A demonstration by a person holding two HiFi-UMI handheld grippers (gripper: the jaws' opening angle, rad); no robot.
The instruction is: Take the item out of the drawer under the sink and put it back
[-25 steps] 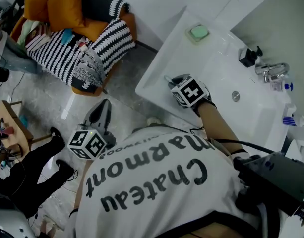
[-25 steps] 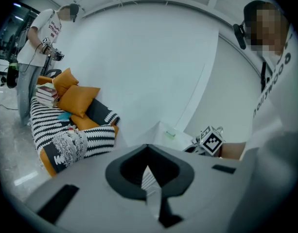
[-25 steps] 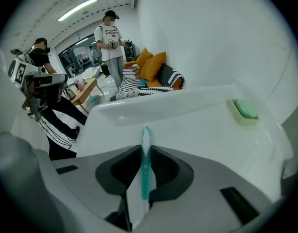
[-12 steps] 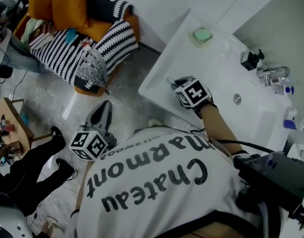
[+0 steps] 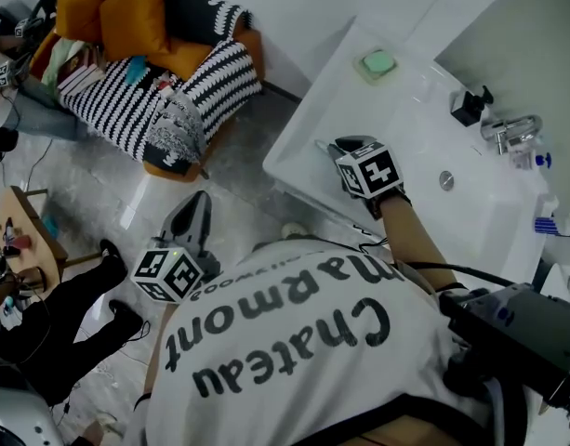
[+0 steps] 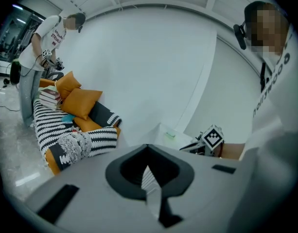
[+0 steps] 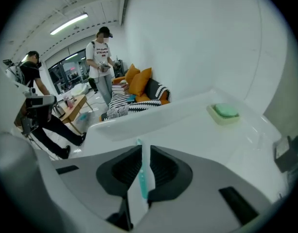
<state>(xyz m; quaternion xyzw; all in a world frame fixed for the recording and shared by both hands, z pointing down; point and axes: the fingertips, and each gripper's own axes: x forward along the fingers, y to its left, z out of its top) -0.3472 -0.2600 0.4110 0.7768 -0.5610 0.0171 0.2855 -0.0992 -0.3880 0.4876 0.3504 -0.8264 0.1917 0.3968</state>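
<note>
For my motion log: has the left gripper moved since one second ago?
No. In the head view the left gripper stays just below the striped sofa.

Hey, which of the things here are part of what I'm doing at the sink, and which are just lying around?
In the job: right hand-held gripper, jaws opening, with the thin white-and-teal item between them; sink.
Lying about: green soap, tap, striped sofa, empty left hand-held gripper, jaws together.
</note>
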